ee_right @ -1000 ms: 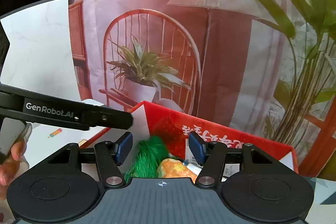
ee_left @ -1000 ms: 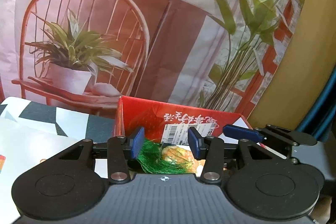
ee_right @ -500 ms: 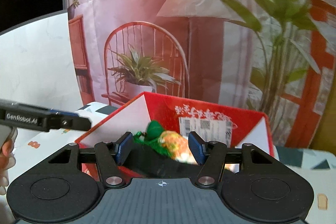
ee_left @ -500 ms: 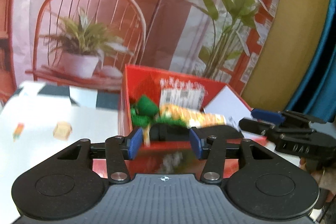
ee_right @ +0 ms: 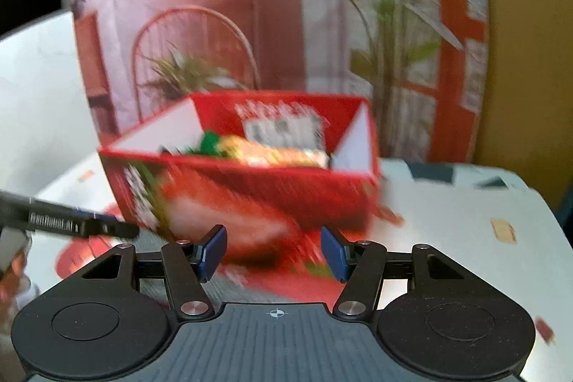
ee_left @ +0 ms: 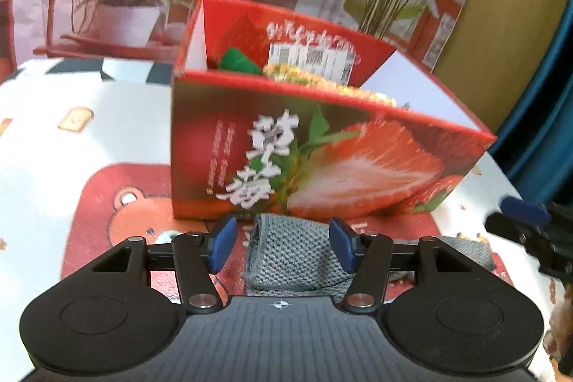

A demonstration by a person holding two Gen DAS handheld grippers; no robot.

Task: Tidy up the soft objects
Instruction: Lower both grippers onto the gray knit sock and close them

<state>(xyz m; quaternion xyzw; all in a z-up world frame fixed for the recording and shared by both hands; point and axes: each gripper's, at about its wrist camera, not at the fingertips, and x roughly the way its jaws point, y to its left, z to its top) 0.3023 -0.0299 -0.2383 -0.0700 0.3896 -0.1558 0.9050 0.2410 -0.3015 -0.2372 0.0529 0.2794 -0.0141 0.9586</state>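
Observation:
A red strawberry-print box (ee_left: 322, 160) stands open-topped on the table. Inside it lies a carrot plush (ee_left: 297, 76) with a green top and an orange body, partly hidden by the front wall. A grey knitted cloth (ee_left: 297, 256) lies on the table just in front of the box. My left gripper (ee_left: 281, 238) hovers over the cloth with its jaws opening; the cloth sits between the blue pads and they do not press it. In the blurred right wrist view, my right gripper (ee_right: 274, 249) stands open and empty before the box (ee_right: 250, 196), with the plush (ee_right: 272, 153) showing inside.
The box and cloth rest on a red bear-print mat (ee_left: 118, 203) over a white patterned tablecloth. A printed backdrop of a chair, lamp and plants hangs close behind. One right-gripper finger (ee_left: 524, 211) reaches in from the right, a left-gripper finger (ee_right: 82, 226) from the left.
Both grippers drew back from over the box and sank toward the table in front of it. The carrot plush stayed in the box. The grey cloth came into view between the left pads.

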